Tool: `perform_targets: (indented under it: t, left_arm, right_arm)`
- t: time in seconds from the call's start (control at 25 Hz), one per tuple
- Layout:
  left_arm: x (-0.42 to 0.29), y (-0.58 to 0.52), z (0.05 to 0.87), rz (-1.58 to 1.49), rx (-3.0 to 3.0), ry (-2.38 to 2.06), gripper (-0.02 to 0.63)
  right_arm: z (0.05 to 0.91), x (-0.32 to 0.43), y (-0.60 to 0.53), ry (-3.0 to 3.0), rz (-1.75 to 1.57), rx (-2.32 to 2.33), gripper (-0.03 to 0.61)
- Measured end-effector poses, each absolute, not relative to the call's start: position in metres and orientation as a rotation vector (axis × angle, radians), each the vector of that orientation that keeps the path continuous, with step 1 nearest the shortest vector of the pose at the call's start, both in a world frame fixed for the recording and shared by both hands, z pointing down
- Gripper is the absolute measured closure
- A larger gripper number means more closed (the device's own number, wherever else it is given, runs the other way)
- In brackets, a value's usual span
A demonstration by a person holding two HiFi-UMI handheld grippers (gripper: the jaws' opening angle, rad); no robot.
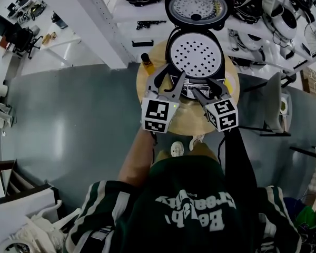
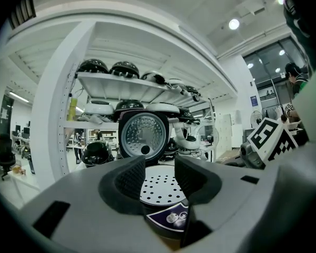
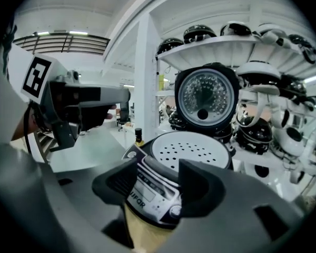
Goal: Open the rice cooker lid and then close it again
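Both pairs of jaws stand wide apart and hold nothing. Between the pads of the left gripper (image 2: 159, 175) one sees only the front edge of the rice cooker (image 1: 195, 57), and between the pads of the right gripper (image 3: 158, 183) its control panel (image 3: 147, 186) shows, just ahead of the tips; no pad presses on it.

The cooker stands on a round wooden table (image 1: 147, 83), toward its far side. Its lid (image 1: 199, 7) is fully open and stands upright behind the body, the metal inner side facing the person. In the pot a white perforated tray (image 1: 195, 51) lies flat.

Around the table is a grey floor (image 1: 68, 125). Behind it are white shelves (image 2: 121, 88) loaded with other dark and white cookers.

A small bottle (image 1: 146, 60) with a dark cap stands on the table, just beside the cooker at its left. Nothing lies between the grippers and the cooker.

The left gripper (image 1: 167, 79) and the right gripper (image 1: 204, 88) point at the front of the cooker, side by side, near each other. The right one is tilted more downward. Below them the bare left forearm (image 1: 137, 162) and a dark shirt (image 1: 195, 210) with white print fill the near part of the head view.
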State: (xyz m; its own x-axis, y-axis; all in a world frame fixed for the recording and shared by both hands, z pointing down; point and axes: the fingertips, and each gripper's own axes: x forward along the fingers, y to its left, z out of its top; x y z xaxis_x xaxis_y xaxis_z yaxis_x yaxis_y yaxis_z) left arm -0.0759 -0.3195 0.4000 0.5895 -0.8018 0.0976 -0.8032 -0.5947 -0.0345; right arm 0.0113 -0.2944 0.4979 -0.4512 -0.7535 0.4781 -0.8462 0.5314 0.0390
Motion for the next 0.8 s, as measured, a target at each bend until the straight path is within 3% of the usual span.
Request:
perform_targets:
  t: [0.8]
  left_arm:
    - [-0.056, -0.404, 0.307, 0.121, 2.835, -1.487, 0.459]
  right_arm:
    - [0.328, 0.098, -0.401, -2.583, 0.079, 1.568, 0.334]
